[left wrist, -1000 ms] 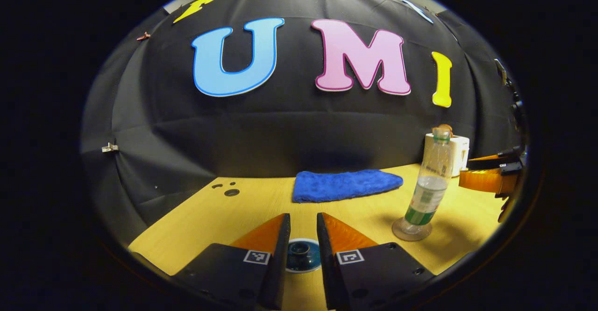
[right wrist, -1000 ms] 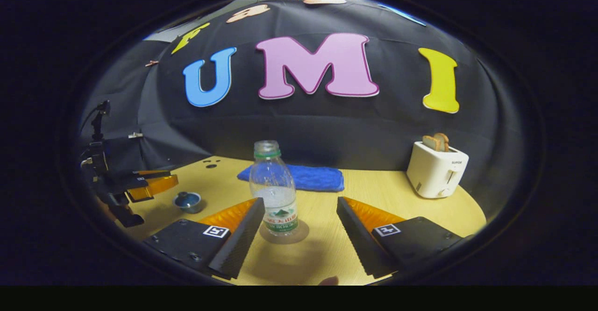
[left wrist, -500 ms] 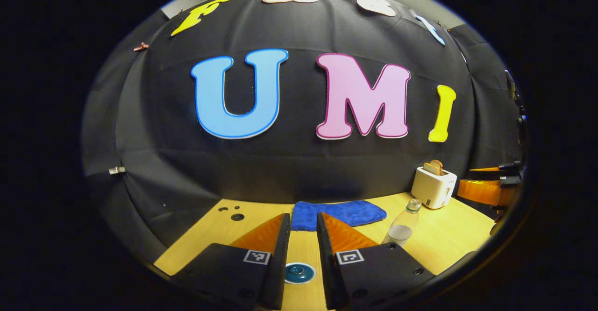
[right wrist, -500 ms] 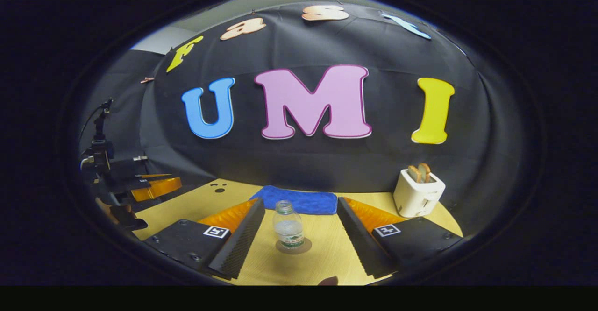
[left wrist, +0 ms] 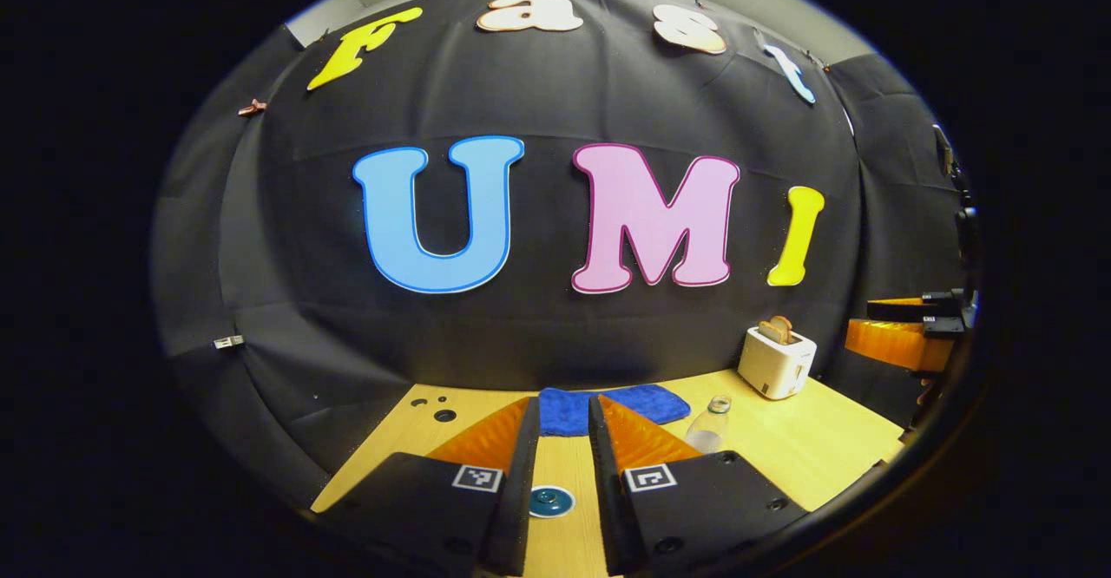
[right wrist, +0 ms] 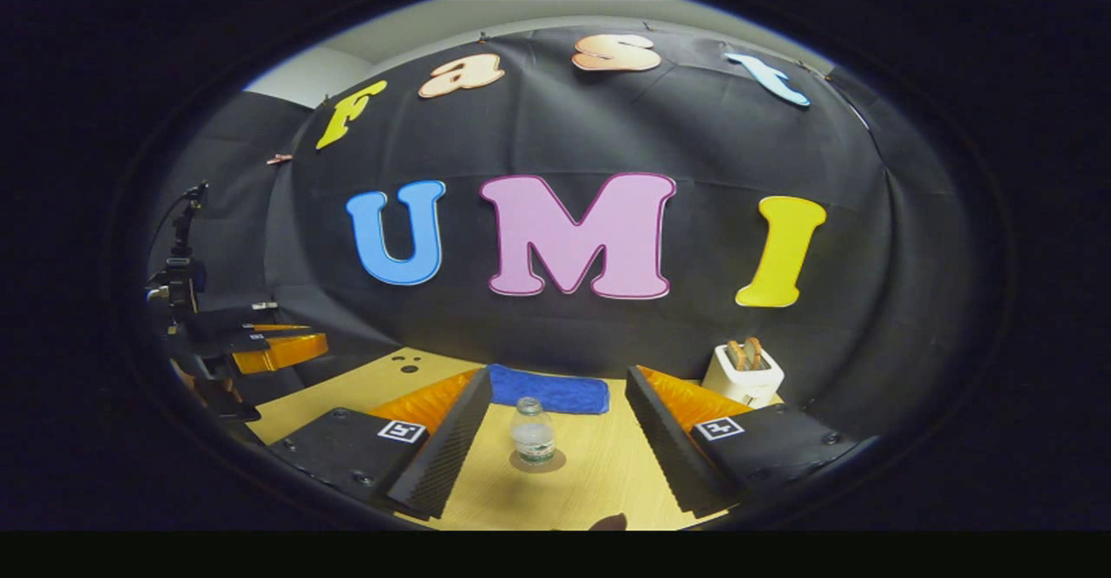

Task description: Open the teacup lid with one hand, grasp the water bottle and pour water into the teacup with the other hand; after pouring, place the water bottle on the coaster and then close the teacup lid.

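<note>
Now the clear plastic water bottle (right wrist: pixel 532 432) stands on its round coaster (right wrist: pixel 537 461), ahead of the spread right gripper (right wrist: pixel 555 439); the left gripper (left wrist: pixel 560 456) hovers, narrowly parted, above the blue lidded teacup (left wrist: pixel 551 501).

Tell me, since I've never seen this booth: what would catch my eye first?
Likely the water bottle, upright on its coaster mid-table, framed by the open right gripper. Then the lidded teacup below the left gripper, the blue cloth behind, and the white toaster at the right.
</note>
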Motion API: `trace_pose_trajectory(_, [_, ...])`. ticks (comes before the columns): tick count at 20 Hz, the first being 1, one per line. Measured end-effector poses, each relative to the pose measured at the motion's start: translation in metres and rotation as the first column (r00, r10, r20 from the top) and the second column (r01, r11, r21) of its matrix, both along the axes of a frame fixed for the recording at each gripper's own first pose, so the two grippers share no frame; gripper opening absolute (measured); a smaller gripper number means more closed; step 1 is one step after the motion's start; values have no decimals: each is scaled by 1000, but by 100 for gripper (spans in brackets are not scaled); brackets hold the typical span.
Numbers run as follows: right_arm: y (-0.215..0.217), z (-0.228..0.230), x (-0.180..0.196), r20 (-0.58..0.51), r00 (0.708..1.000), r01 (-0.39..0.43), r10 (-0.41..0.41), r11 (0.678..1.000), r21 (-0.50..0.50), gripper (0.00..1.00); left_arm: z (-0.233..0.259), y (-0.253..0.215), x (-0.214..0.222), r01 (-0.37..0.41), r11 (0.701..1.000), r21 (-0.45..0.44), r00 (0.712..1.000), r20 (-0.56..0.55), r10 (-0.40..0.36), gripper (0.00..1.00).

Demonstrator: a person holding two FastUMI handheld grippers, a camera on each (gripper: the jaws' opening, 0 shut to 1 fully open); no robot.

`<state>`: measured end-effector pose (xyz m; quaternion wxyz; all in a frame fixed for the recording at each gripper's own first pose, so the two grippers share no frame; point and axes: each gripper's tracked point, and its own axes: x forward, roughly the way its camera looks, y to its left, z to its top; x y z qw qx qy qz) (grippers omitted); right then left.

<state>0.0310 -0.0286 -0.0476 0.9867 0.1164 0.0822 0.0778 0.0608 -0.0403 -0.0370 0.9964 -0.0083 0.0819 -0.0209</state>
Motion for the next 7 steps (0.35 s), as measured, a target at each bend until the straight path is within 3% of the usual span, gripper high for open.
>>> trace_pose_trajectory(5, [-11,9,-7,16,999,32,-32,999,0,96,8,1,-9,1,1000,0,1000,10,-1,39])
trace_pose_trajectory(6, [-12,8,-8,16,999,36,-35,999,-2,96,9,1,-10,1,1000,0,1000,12,-1,34])
trace_pose_trajectory(7, [-13,9,-9,18,999,38,-38,999,-3,96,9,2,-12,1,1000,0,1000,13,-1,41])
